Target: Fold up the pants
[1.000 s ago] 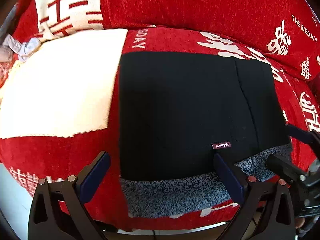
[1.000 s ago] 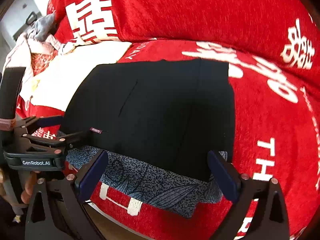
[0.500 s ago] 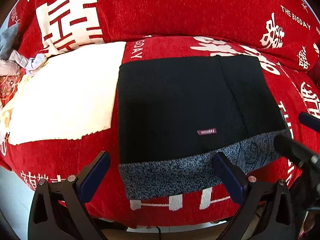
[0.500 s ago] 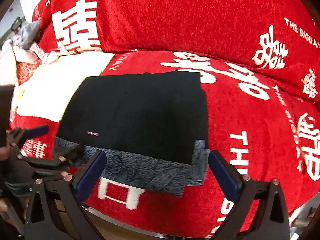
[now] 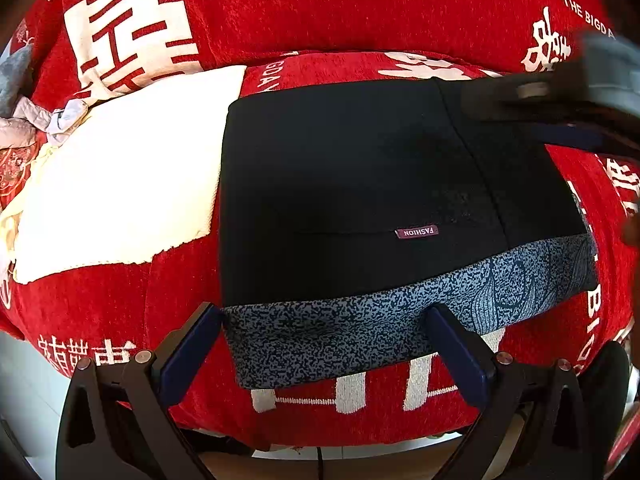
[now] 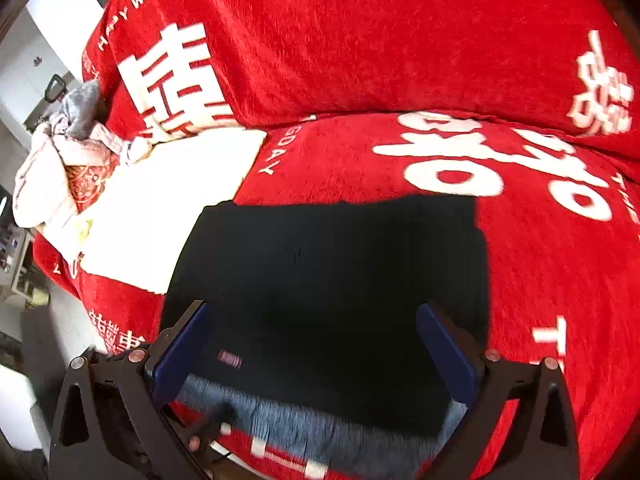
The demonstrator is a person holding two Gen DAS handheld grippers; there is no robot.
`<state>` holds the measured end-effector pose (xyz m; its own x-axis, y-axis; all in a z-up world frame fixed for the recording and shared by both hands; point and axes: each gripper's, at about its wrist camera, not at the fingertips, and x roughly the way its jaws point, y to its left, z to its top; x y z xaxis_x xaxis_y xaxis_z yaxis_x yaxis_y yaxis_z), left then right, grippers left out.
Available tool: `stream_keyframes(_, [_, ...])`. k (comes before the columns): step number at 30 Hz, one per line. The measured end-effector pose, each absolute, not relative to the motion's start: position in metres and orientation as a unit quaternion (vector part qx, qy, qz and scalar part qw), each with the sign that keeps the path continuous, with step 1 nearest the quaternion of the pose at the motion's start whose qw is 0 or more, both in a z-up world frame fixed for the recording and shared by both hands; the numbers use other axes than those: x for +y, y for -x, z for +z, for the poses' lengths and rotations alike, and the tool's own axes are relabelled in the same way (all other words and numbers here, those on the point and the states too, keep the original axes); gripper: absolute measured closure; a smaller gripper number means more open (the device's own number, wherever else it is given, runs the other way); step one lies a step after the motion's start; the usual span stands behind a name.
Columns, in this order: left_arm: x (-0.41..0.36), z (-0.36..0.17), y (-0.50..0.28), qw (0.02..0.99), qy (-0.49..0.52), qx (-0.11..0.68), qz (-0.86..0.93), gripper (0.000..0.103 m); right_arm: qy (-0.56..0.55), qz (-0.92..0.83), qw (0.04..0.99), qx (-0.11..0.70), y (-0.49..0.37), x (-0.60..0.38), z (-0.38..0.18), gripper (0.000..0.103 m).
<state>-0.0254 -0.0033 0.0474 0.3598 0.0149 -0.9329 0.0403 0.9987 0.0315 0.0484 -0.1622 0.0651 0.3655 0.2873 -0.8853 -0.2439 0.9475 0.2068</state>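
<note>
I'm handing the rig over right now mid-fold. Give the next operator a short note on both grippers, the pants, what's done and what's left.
Left gripper: open, holding nothing, at the near edge of the folded stack.
Right gripper: open, holding nothing, out over the stack.
Black fabric pants: folded into a flat rectangle on the red sofa cover with white lettering, lying on a folded blue-grey speckled garment whose near strip shows. A white cloth panel sits to their left.
Done: the pants look folded, edges roughly square.
Left: possibly a final smoothing; otherwise clear both grippers away.
</note>
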Motion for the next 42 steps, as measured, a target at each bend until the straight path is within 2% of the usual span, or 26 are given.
stream_keyframes(3, [-0.004, 0.048, 0.027, 0.824, -0.025, 0.565, -0.011, 0.000, -0.008, 0.145, 0.807, 0.573, -0.063, -0.161, 0.038, 0.000])
stream_keyframes(8, [-0.001, 0.049, 0.029, 0.824, -0.023, 0.566, -0.010, 0.000, 0.007, 0.133, 0.821, 0.555, -0.037, -0.159, 0.060, 0.000])
stream_keyframes(13, [0.000, 0.061, 0.035, 0.829, -0.020, 0.559, -0.015, 0.000, 0.070, 0.051, 0.845, 0.527, 0.010, -0.172, 0.086, 0.000])
stream_keyframes(19, [0.004, 0.074, 0.044, 0.843, -0.002, 0.537, -0.009, 0.000, 0.084, 0.007, 0.848, 0.523, 0.047, -0.192, 0.093, 0.000])
stream_keyframes(42, [0.005, 0.070, 0.049, 0.840, -0.016, 0.542, -0.007, 0.000, 0.079, -0.004, 0.846, 0.527, 0.052, -0.178, 0.077, 0.000])
